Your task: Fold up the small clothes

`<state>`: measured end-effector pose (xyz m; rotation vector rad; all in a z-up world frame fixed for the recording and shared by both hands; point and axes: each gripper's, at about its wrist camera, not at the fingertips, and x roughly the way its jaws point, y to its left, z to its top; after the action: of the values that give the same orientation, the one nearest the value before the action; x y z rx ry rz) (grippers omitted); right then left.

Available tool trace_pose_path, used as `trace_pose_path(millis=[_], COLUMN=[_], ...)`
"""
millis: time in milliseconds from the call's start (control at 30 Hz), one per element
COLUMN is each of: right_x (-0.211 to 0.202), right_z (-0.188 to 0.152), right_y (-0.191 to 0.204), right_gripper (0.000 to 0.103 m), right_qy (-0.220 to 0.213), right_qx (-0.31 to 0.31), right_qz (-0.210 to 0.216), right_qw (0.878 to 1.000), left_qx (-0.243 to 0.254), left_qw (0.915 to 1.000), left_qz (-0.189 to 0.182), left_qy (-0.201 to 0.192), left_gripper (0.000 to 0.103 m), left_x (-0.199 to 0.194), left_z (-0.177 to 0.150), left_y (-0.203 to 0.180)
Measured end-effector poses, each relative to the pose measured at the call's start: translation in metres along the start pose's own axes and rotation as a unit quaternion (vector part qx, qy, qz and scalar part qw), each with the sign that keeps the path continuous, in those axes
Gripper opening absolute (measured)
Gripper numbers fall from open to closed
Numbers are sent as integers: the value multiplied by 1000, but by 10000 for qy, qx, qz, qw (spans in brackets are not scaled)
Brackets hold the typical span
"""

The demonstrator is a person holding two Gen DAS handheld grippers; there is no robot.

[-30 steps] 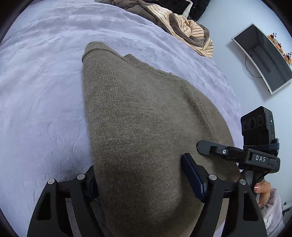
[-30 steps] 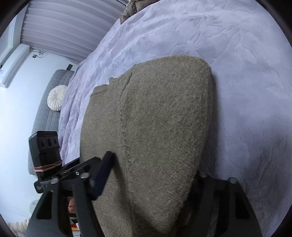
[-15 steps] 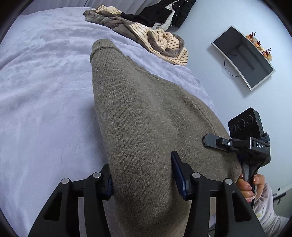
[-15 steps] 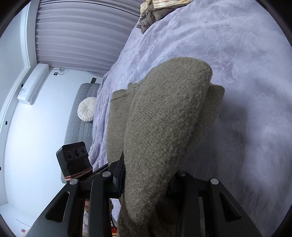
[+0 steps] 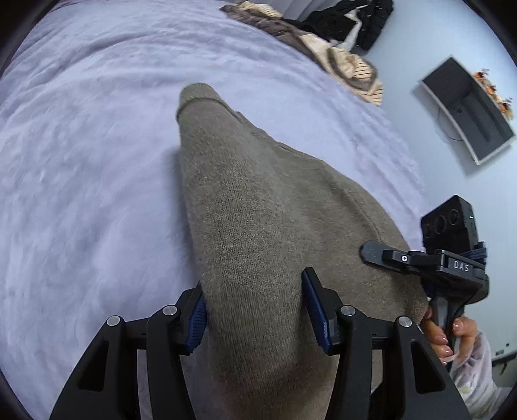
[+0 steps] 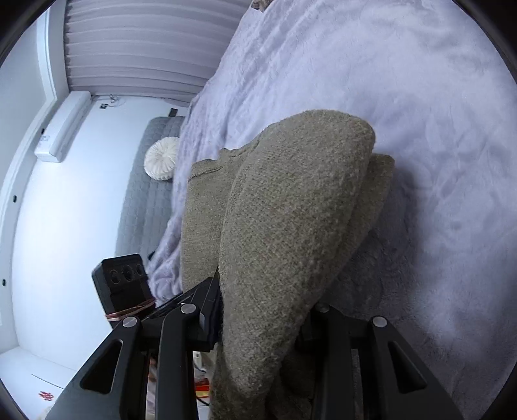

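A folded olive-brown knit sweater [image 5: 258, 226] is lifted at its near edge off a pale lilac plush bedspread [image 5: 80, 194], its far end, with a ribbed hem, resting on the bed toward the middle.

The left gripper [image 5: 255, 310] has its 2 black fingers with blue ribbed pads [image 5: 315, 310] partly apart, pressed on either side of a thick bunch of the sweater at its near left corner.

The right gripper [image 6: 261, 323] clamps the near right corner: the knit bulges up between its 2 black fingers [image 6: 210, 310] and hangs below them. The right finger's pad is hidden behind the cloth. Its jaws are opening slightly, with the fabric between them.

In the left wrist view the right gripper [image 5: 371, 253] appears at the right edge of the sweater, held by a hand [image 5: 442, 332] with painted nails.

At the far right of the bed lies a heap of brown and cream striped clothes [image 5: 339, 61] beside a black garment [image 5: 355, 22]. A round white pleated cushion [image 6: 161, 158] sits on a grey quilted seat [image 6: 145, 200] at the left.
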<state>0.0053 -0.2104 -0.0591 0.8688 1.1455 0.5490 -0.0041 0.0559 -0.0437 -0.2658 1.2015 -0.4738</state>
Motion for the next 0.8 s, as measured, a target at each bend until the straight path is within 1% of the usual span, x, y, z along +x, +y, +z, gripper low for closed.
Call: trace_pose_path(millis=[33, 67, 100, 133, 167, 200, 233, 267, 333, 367, 400, 433, 467, 500, 533, 567, 633, 667, 700, 733, 767, 800], right_x=[8, 10, 8, 4, -1, -6, -10, -14, -14, -12, -9, -7, -8, -10, -12, -13, -9, -5, -1, 8, 10, 18], right_z=[-4, -7, -9, -11, -9, -7, -2, -2, 7, 9, 12, 15, 17, 20, 20, 20, 16, 18, 21, 25, 28, 33], right_y=[-6, -11, -14, -16, -18, -21, -26, -30, -44, -51, -51, -45, -32, -9, 14, 35, 66, 70, 70, 65, 55, 42], right_gripper=[40, 43, 45, 48, 55, 58, 58, 58, 60, 54, 32, 30, 29, 28, 28, 27, 26, 26, 25, 24, 23, 23], right_qy=[-8, -84, -178, -302, -431, -530, -649, -721, -857, -848, -803, -764, -771, -798, -832, -857, -858, -837, -823, -820, -811, -718], right_qx=[56, 113, 170, 245, 307, 364, 494, 622, 1056, 1237, 1306, 1194, 873, 279, -345, -888, -1768, -1978, -2110, -2270, -2349, -2330], right_qz=[-218, -215, -144, -94, -46, 30, 184, 328, 752, 847, 785, 633, 400, 61, -261, -551, -1135, -1416, -1733, -2290, -2660, -2958], right_qw=[9997, 9997, 9996, 9992, 9986, 9979, 9965, 9949, 9879, 9851, 9851, 9879, 9924, 9964, 9956, 9908, 9739, 9663, 9585, 9430, 9314, 9236], left_qx=[-131, -323, -470, -516, -493, -424, -358, -289, -200, -146, -70, 32, 146, 242, 357, 438, 546, 604, 651, 670, 665, 651], left_qw=[9999, 9992, 9982, 9976, 9970, 9961, 9954, 9947, 9943, 9944, 9946, 9947, 9947, 9941, 9923, 9911, 9889, 9879, 9871, 9869, 9871, 9873], left_qz=[31, -91, -131, -64, 83, 257, 359, 416, 380, 341, 327, 346, 385, 503, 678, 778, 992, 1070, 1115, 1121, 1126, 1126], left_qy=[-51, -212, -345, -455, -588, -729, -817, -895, -980, -989, -980, -963, -942, -935, -970, -992, -964, -946, -947, -944, -925, -911], left_gripper=[55, 57, 57, 57, 57, 57, 57, 57, 57, 57, 57, 57, 57, 59, 67, 70, 70, 70, 70, 70, 70, 70], left_x=[1, -5, -11, -18, -25, -31, -36, -40, -43, -40, -36, -34, -30, -26, -23, -19, -12, -9, -8, -7, -5, -5], left_z=[-7, -14, -18, -21, -22, -22, -21, -20, -16, -13, -11, -10, -12, -15, -18, -20, -24, -25, -26, -28, -28, -28], left_y=[8, 17, 23, 26, 27, 27, 26, 24, 15, 10, 2, -6, -12, -18, -24, -28, -32, -33, -35, -35, -35, -35])
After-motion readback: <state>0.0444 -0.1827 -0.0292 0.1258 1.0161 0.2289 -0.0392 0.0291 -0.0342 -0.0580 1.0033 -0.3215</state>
